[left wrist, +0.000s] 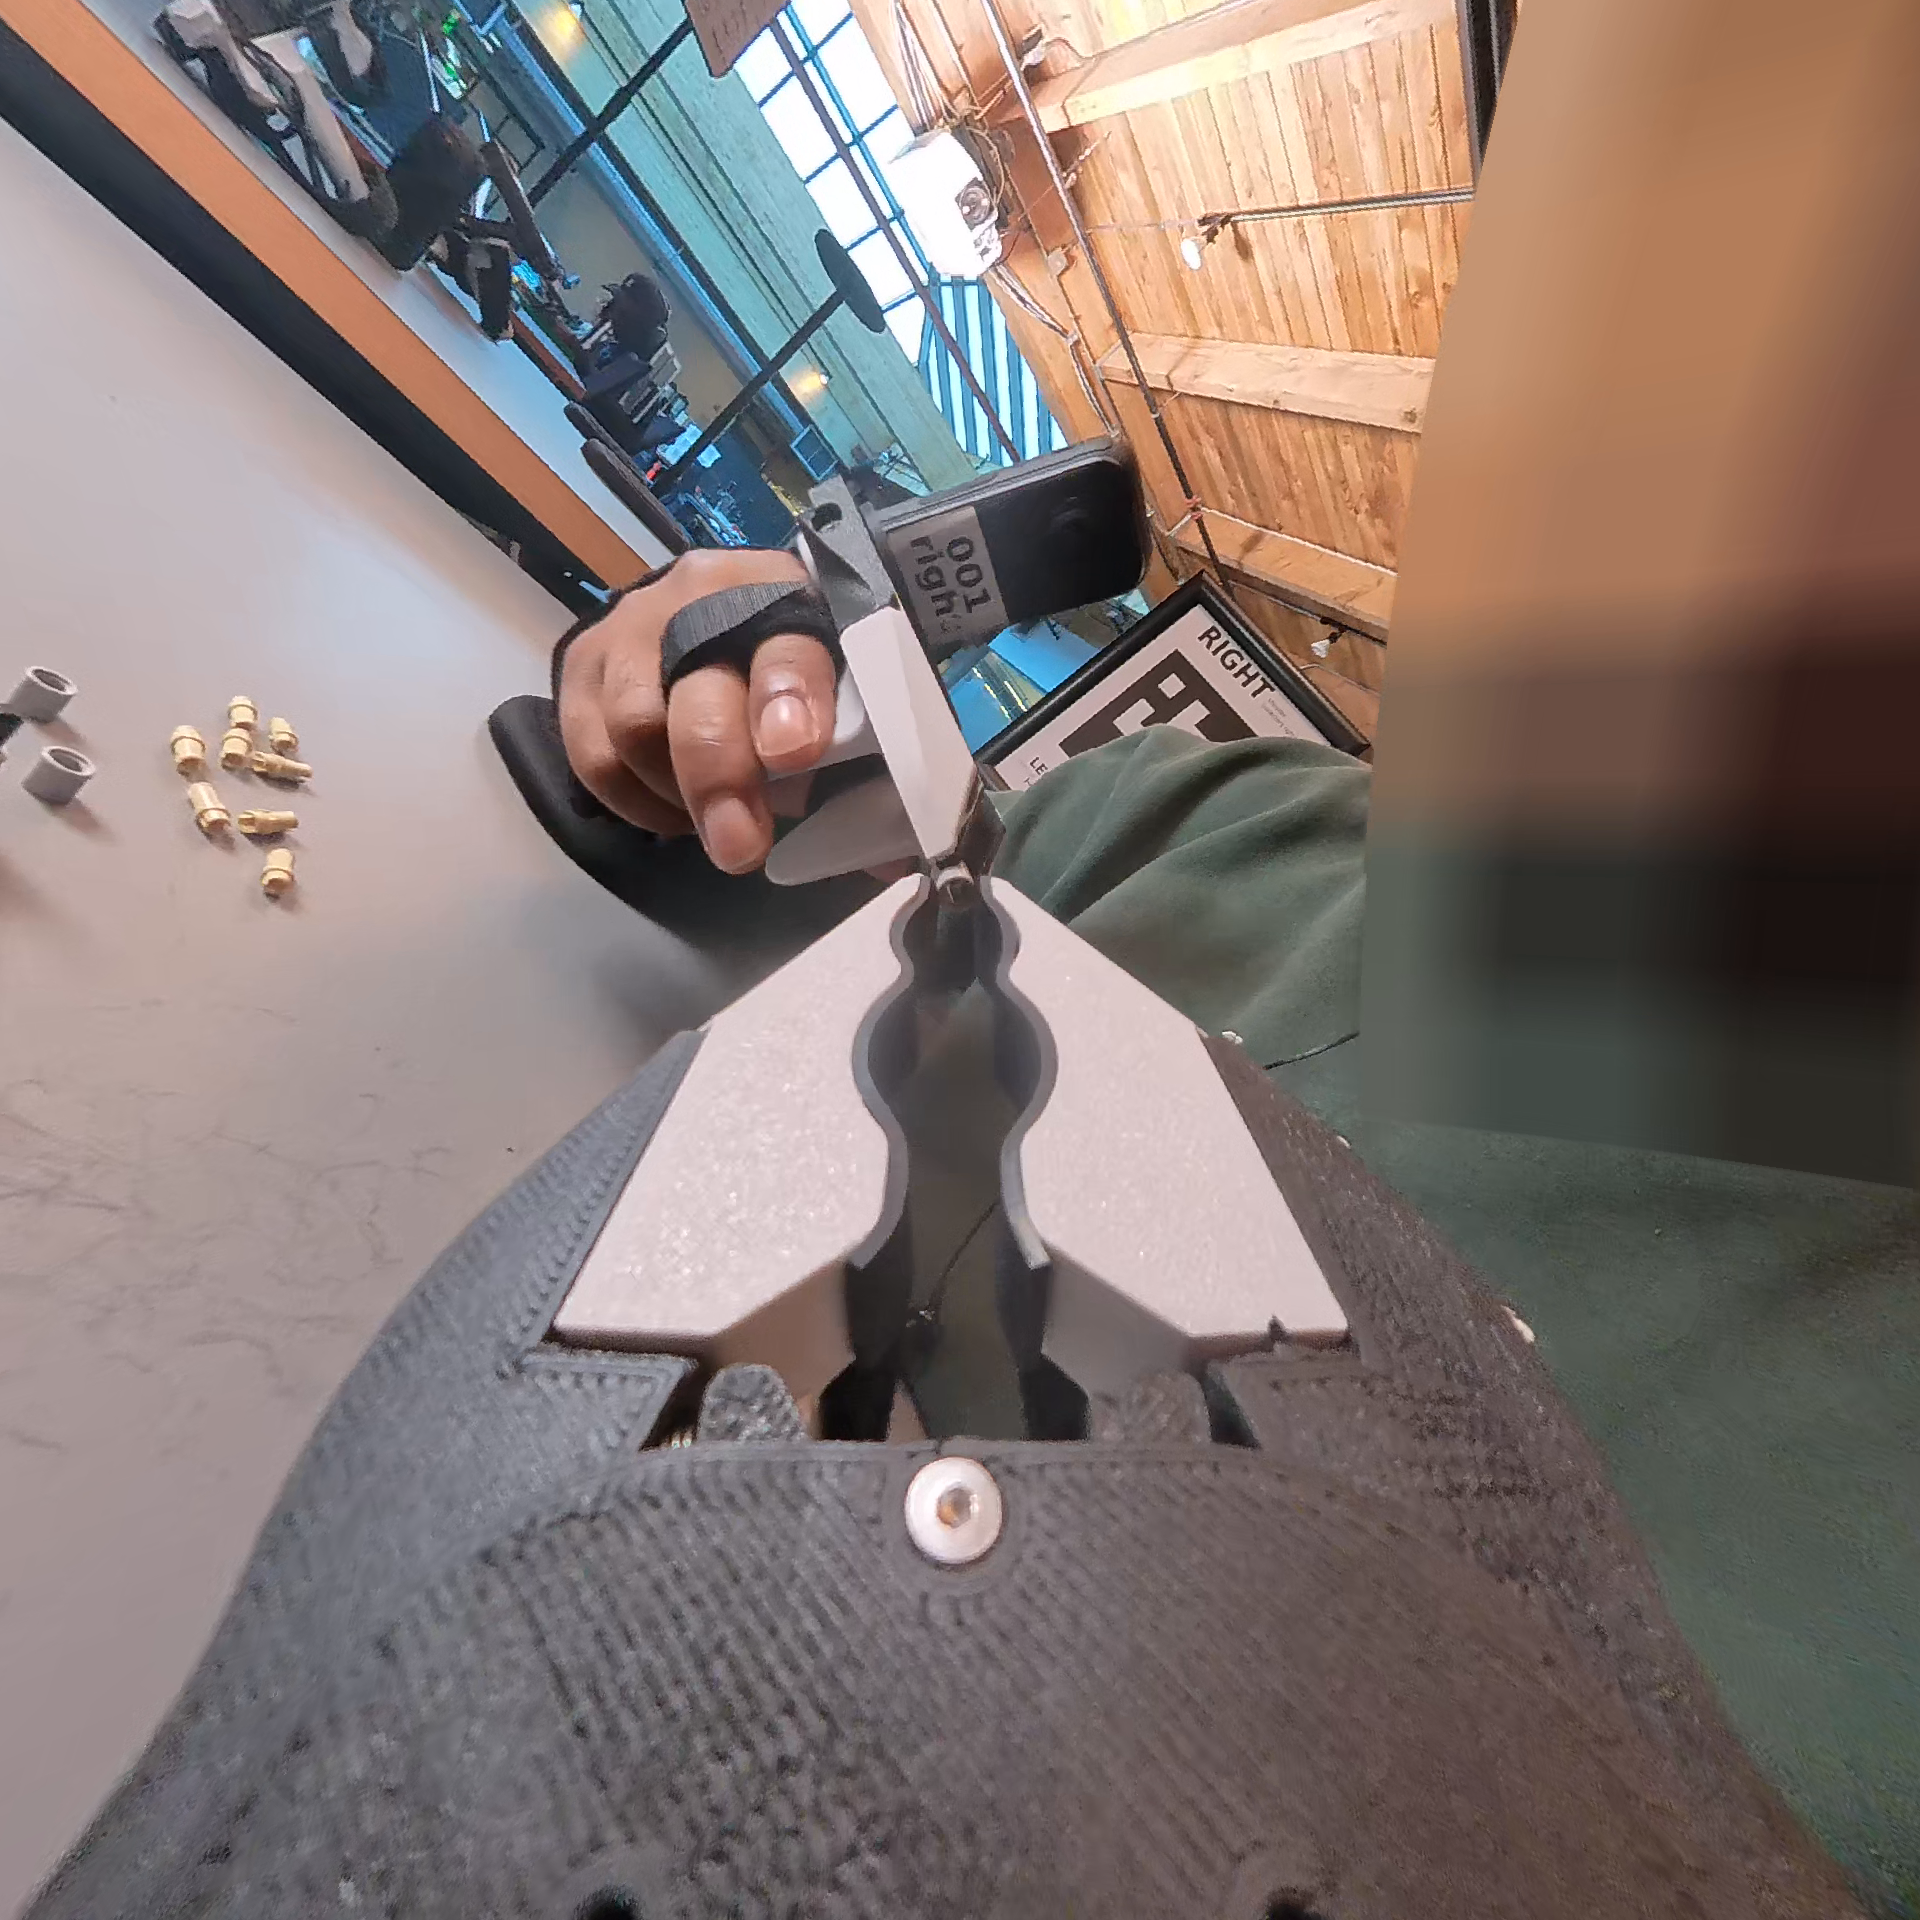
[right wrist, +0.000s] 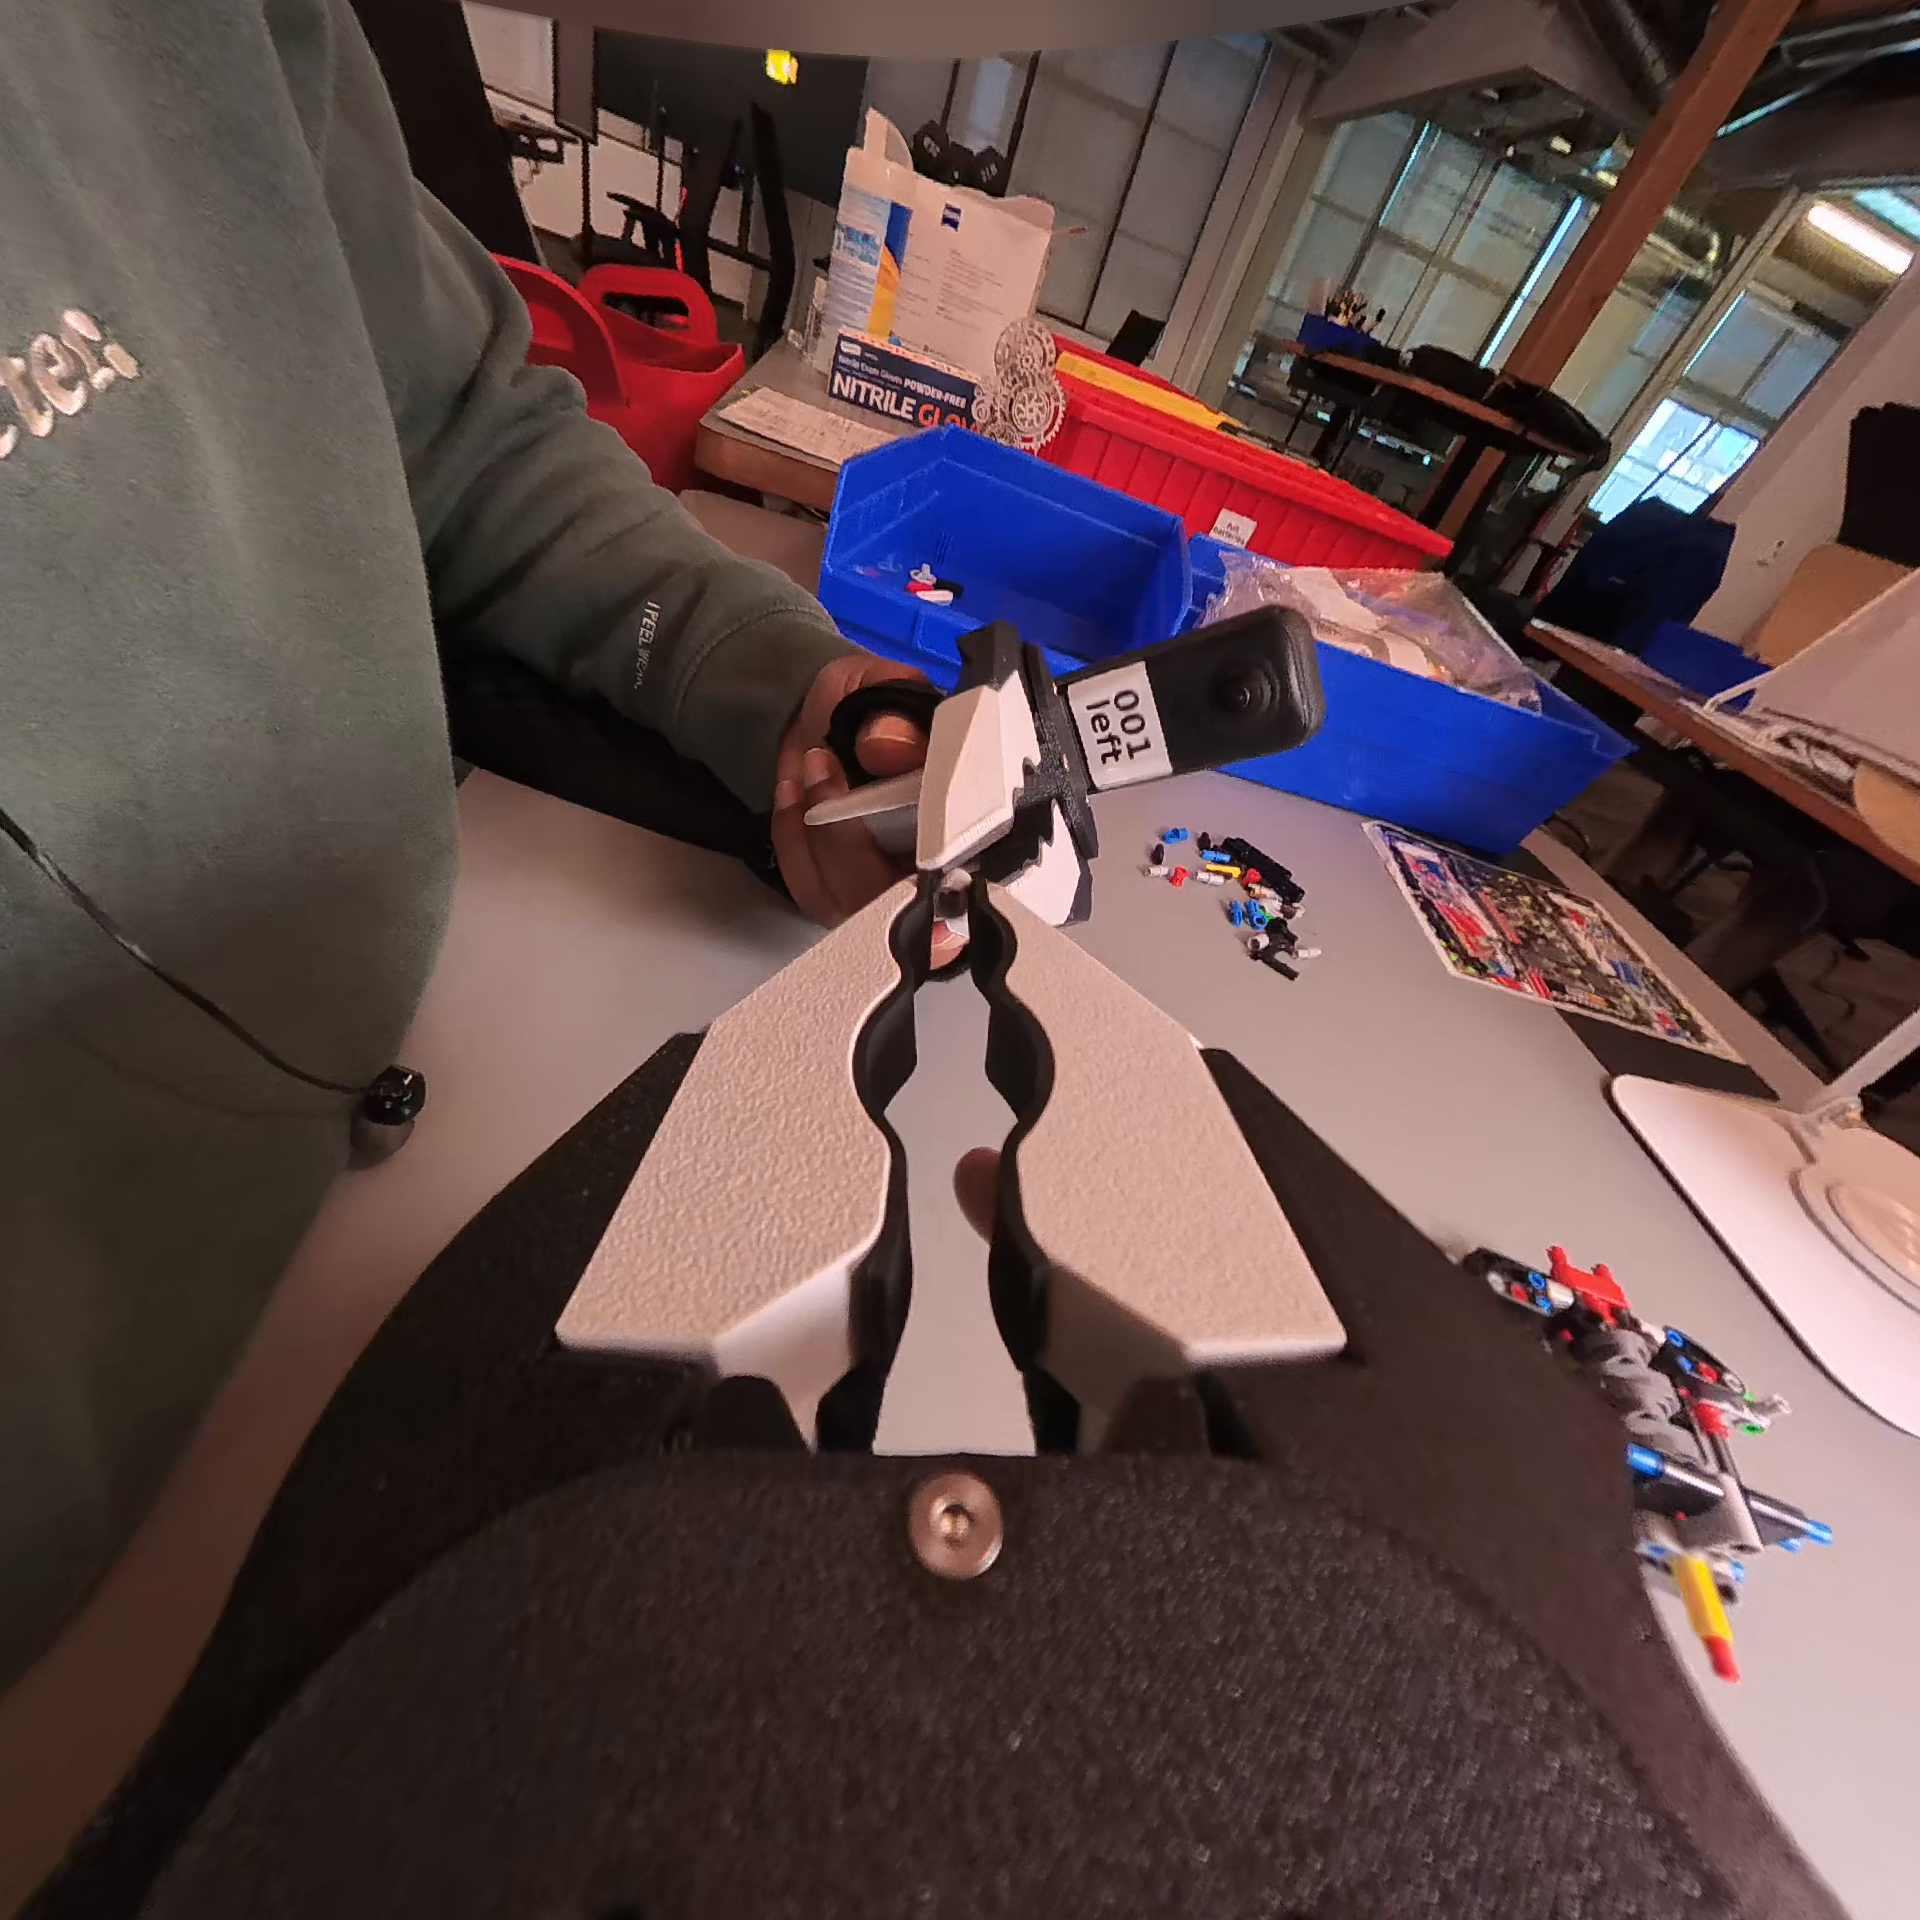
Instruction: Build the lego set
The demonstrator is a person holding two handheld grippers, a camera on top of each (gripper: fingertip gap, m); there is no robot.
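Observation:
Both grippers are held in the air, tip to tip, above the grey table (right wrist: 1351, 1091). My left gripper (left wrist: 951, 899) is shut, and a small grey lego piece (left wrist: 954, 883) with a hole sits at its tips. My right gripper (right wrist: 945, 899) is also shut on the same small grey piece (right wrist: 951, 896). The right gripper shows in the left wrist view (left wrist: 961, 847), and the left gripper shows in the right wrist view (right wrist: 961, 862). A partly built lego model (right wrist: 1662, 1403) lies on the table at the right.
Tan pins (left wrist: 244, 790) and two grey sleeves (left wrist: 52, 727) lie on the table. A pile of small loose pieces (right wrist: 1247, 894), an instruction sheet (right wrist: 1538, 935), blue bins (right wrist: 997, 540), a red bin (right wrist: 1247, 468) and a white lamp base (right wrist: 1766, 1195) stand nearby. A person's green sweatshirt (right wrist: 208, 623) is close. My left and right fingertips are right by each other. From either gripper's tips it is about 25 centimeters to the partly built lego model (right wrist: 1662, 1403).

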